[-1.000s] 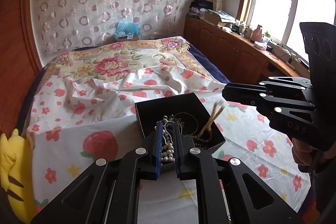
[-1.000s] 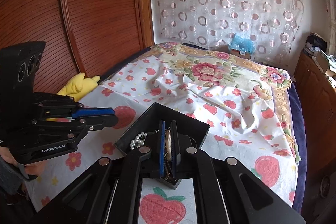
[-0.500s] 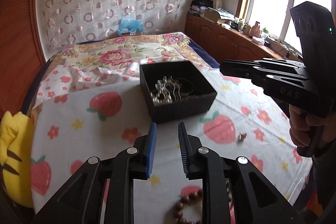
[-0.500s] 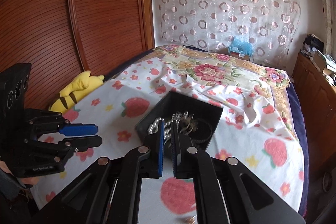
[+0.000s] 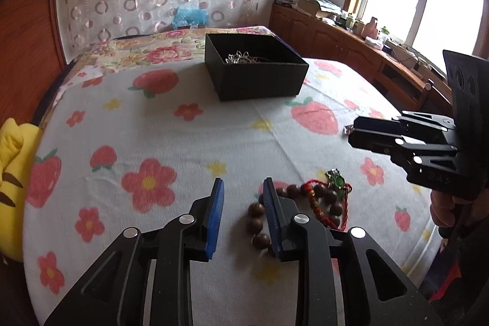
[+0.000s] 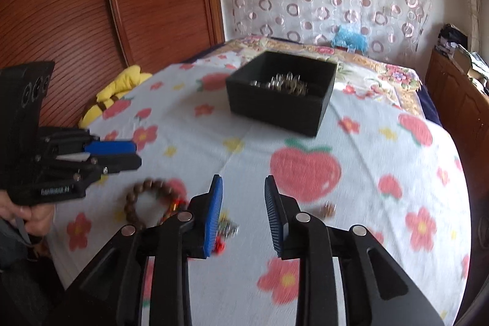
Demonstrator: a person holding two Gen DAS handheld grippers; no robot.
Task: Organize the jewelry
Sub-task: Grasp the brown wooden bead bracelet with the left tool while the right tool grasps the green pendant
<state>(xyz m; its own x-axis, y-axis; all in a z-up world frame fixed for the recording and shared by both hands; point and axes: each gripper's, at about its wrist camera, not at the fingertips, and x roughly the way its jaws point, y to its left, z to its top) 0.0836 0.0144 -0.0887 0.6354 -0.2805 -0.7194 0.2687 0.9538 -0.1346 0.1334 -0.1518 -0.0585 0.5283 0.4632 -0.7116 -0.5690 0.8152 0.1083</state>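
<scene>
A black open box holding silvery jewelry stands on the bed; it also shows in the right wrist view. A brown wooden bead bracelet lies just right of my left gripper, which is open and empty low over the sheet. A red cord with a green pendant lies across the beads. My right gripper is open and empty; the bead bracelet and the pendant lie to its left, a small earring-like piece to its right.
A strawberry-and-flower sheet covers the bed. A yellow plush toy lies at the left edge by the wooden headboard. A small trinket sits by the right gripper's tip. Wooden cabinets line the window side.
Both grippers have let go of jewelry in the box, pulled back toward the bed's near edge and opened. The bead bracelet and pendant have come into view.
</scene>
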